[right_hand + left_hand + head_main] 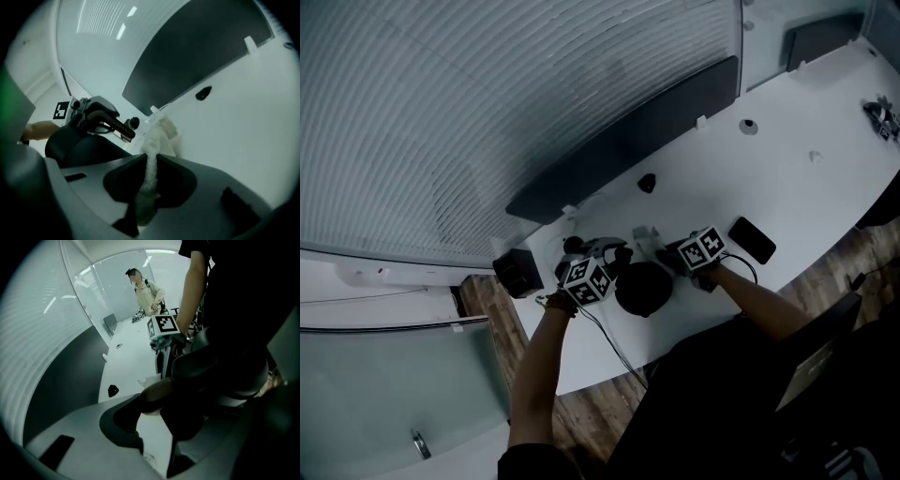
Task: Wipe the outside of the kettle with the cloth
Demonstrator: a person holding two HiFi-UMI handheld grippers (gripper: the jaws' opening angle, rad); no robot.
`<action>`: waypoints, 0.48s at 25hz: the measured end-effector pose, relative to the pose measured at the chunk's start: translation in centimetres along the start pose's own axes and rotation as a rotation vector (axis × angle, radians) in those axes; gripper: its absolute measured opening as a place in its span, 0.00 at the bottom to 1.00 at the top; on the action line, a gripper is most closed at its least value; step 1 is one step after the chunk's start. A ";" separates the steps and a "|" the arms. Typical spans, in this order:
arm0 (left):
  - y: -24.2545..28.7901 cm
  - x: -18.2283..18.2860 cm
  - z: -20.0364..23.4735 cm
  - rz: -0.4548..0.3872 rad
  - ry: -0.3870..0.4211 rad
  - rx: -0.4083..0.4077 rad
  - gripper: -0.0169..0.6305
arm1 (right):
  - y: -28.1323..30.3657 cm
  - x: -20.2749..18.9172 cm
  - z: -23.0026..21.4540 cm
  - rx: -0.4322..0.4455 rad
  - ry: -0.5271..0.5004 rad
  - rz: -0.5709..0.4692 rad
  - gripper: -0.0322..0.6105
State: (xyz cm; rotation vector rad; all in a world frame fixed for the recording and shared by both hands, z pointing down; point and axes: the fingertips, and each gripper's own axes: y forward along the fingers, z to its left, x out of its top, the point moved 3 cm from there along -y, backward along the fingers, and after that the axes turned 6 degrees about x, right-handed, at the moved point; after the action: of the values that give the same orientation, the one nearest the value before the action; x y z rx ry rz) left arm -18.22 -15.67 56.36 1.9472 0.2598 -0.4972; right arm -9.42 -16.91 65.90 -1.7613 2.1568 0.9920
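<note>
The right gripper [150, 161] pinches the cloth [157, 136] beside the kettle [82, 145], whose handle [164, 394] the left gripper [157, 427] clamps; next, probably, press cloth against its side.

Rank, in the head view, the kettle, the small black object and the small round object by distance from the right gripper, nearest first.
1. The kettle: right next to the right gripper.
2. The small black object: up the table, by the dark panel.
3. The small round object: farthest, toward the table's far end.

Black kettle [644, 289], white cloth [157, 138], plain white table [806, 187]
</note>
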 end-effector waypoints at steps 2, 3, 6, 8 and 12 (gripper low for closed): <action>-0.1 -0.3 0.1 0.005 -0.005 0.004 0.22 | -1.8 2.3 1.5 0.016 -0.032 -0.100 0.14; -0.2 -0.3 0.1 0.003 -0.008 0.003 0.22 | -2.9 3.9 3.4 0.052 -0.078 -0.156 0.14; -0.3 -0.3 0.1 -0.009 -0.025 0.002 0.22 | -5.1 7.3 11.7 0.229 -0.280 -0.230 0.14; -0.2 -0.3 0.1 -0.004 -0.023 0.004 0.22 | -4.4 7.5 15.3 0.265 -0.427 -0.185 0.14; 0.4 0.5 0.0 0.009 -0.002 -0.007 0.22 | -2.8 6.5 13.4 0.177 -0.439 -0.177 0.14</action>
State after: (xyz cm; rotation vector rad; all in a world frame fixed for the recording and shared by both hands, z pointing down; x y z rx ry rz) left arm -17.64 -15.84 56.52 1.9397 0.2514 -0.4923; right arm -12.12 -14.29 51.21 -1.4589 1.7292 0.9957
